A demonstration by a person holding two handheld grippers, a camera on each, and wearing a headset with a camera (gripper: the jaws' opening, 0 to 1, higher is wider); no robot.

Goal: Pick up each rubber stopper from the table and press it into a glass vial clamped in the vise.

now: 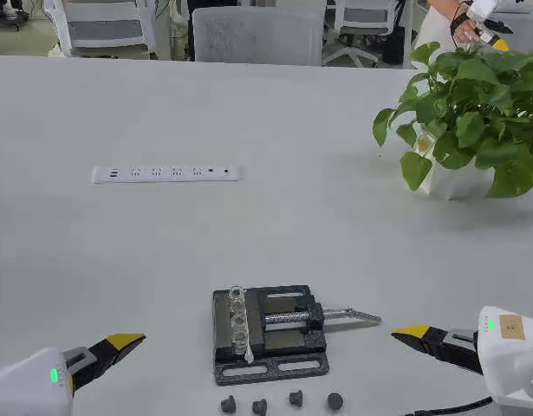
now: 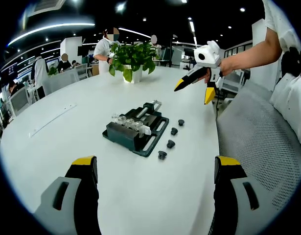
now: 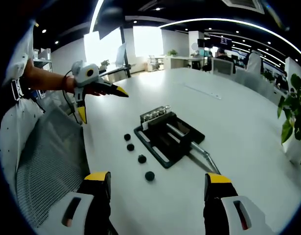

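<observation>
Left gripper and right gripper hover, jaws spread wide, near the white surface's front edge, flanking the black metal vise; four dark rubber stoppers lie between.

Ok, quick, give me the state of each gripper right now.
Left gripper: open, jaws wide apart, holding nothing.
Right gripper: open, jaws wide apart, holding nothing.
</observation>
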